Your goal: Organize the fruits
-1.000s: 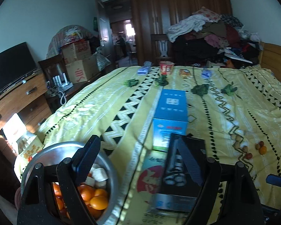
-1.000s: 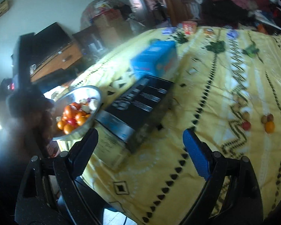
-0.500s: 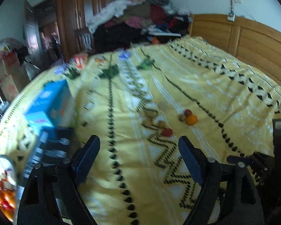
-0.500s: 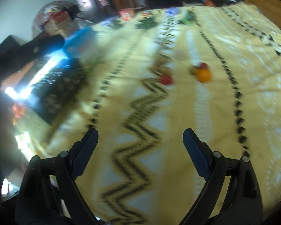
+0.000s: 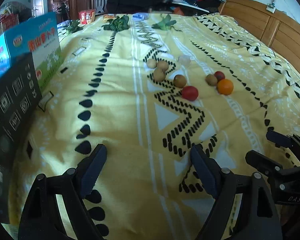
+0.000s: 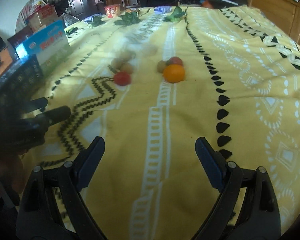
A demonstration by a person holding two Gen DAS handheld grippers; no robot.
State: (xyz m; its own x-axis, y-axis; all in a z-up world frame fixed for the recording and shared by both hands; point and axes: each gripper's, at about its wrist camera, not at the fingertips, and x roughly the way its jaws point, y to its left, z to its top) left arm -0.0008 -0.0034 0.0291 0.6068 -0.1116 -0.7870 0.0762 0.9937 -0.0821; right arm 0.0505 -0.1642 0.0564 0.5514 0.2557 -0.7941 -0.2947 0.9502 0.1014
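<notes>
Fruit is laid loose on the yellow bedspread (image 5: 114, 104), well ahead of both grippers and not yet gathered. An orange (image 5: 225, 86) is seen touching or just beside a small brown fruit (image 5: 211, 79) and a dark red fruit (image 5: 219, 75); a red tomato (image 5: 190, 93) lies a little to the left, next to another brown fruit (image 5: 179, 81), with three more brown fruits (image 5: 159, 74) clustered behind. Two boxes, one black (image 5: 12, 92) and one blue (image 5: 28, 46), are stood along the left edge, judged to be clear of the working patch. The left gripper (image 5: 148, 168) is held wide apart, nothing between its jaws, above the cloth. The right gripper (image 6: 150, 156) is likewise spread wide and empty, aimed roughly toward the orange, probably for a first pick.
</notes>
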